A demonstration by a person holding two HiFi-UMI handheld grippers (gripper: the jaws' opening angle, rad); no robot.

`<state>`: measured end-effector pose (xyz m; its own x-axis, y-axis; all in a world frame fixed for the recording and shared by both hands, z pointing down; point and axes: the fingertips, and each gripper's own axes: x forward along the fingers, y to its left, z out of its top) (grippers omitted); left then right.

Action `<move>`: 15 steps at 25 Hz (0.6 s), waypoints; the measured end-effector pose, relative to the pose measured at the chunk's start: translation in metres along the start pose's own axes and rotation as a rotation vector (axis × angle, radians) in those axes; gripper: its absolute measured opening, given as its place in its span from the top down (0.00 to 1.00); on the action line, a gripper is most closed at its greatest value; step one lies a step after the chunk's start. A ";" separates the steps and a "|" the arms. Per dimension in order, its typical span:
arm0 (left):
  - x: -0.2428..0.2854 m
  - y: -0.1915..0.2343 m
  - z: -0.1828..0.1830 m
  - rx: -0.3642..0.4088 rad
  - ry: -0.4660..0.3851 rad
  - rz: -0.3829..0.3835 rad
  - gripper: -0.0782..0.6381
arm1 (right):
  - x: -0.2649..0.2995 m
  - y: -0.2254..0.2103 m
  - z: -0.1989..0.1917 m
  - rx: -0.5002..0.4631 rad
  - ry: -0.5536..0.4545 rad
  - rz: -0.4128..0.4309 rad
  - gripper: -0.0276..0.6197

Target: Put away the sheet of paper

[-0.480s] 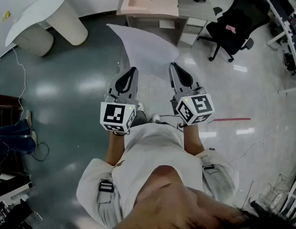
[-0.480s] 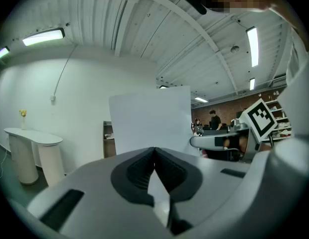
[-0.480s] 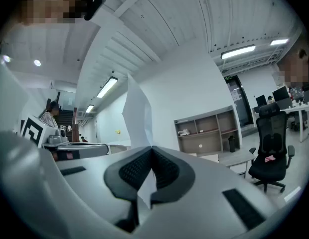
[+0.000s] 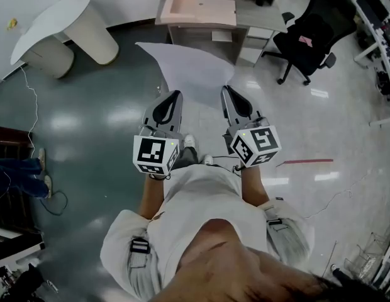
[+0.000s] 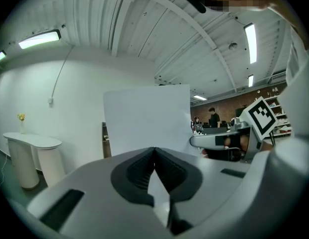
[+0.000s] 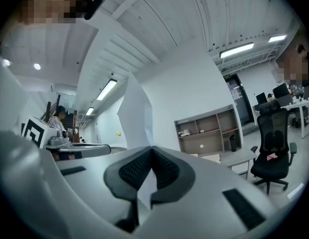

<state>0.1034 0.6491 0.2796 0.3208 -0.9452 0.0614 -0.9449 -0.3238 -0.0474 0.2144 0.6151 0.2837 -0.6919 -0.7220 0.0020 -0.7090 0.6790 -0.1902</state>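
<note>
In the head view, the sheet of paper [image 4: 194,74] is held in the air over the floor [image 4: 100,121], its near edge pinched by the left gripper [image 4: 176,94] and right gripper [image 4: 227,88]. Each gripper view shows its jaws pressed together on that edge. Pulling the grippers apart could tear the limp sheet; crowding them could buckle it loose.

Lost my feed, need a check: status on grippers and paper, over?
Left gripper shut on sheet of paper. Right gripper shut on same sheet. Sheet held up ahead, off the floor. Desk ahead, nothing between.
</note>
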 end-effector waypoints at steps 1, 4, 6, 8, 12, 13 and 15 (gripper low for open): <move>0.004 0.002 0.000 0.001 0.001 -0.002 0.87 | 0.003 -0.002 0.000 0.004 0.002 -0.005 0.93; 0.017 0.009 -0.002 -0.001 0.005 -0.014 0.87 | 0.014 -0.012 -0.001 0.017 0.008 -0.021 0.93; 0.027 0.016 -0.004 -0.006 0.005 -0.025 0.87 | 0.024 -0.018 -0.001 0.019 0.010 -0.035 0.93; 0.038 0.026 -0.005 -0.013 0.005 -0.035 0.87 | 0.036 -0.023 0.000 0.016 0.013 -0.049 0.93; 0.064 0.050 -0.007 -0.029 0.009 -0.057 0.87 | 0.068 -0.034 0.003 0.007 0.031 -0.071 0.93; 0.072 0.057 -0.006 -0.033 0.010 -0.061 0.87 | 0.079 -0.037 0.005 0.007 0.036 -0.074 0.93; 0.089 0.071 -0.004 -0.039 0.012 -0.069 0.87 | 0.099 -0.043 0.008 0.005 0.044 -0.080 0.93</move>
<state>0.0642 0.5421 0.2855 0.3844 -0.9201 0.0750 -0.9226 -0.3857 -0.0036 0.1779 0.5135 0.2842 -0.6385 -0.7672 0.0609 -0.7617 0.6187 -0.1922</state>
